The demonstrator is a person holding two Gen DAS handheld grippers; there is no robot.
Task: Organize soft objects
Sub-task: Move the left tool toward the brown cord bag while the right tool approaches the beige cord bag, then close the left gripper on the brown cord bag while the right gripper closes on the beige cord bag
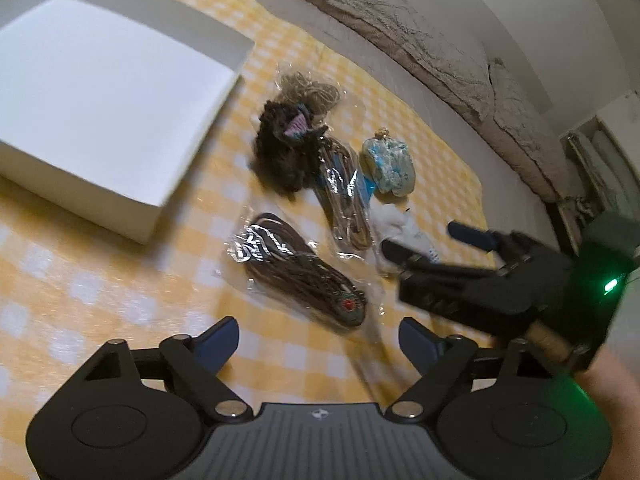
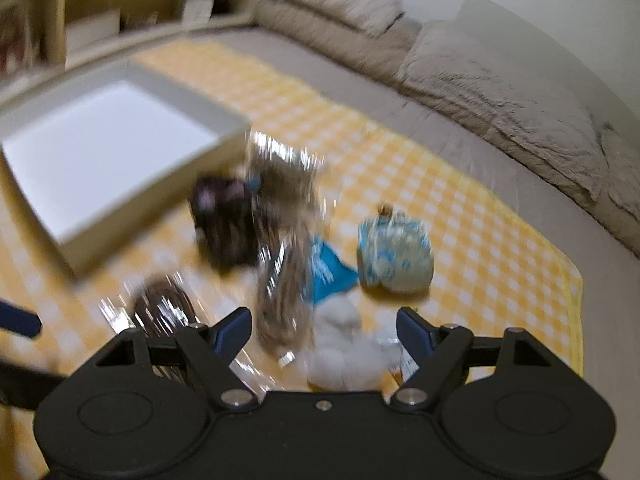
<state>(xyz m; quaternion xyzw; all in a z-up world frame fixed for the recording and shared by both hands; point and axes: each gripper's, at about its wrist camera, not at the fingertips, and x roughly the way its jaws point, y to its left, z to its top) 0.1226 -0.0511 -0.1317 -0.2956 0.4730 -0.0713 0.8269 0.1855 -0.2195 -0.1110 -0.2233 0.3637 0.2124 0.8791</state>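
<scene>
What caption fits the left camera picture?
Open left gripper and right gripper hover over bagged soft things beside a white box.

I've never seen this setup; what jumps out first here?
A yellow checked cloth covers the bed, with a big empty white box at its left. Beside the box lie small soft things, some in clear bags, and the right tool, open, reaches toward a white fluffy one.

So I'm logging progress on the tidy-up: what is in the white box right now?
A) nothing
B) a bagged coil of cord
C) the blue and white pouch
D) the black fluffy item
A: the white box shows only its bare white floor, while the soft items all lie on the checked cloth beside it.
</scene>
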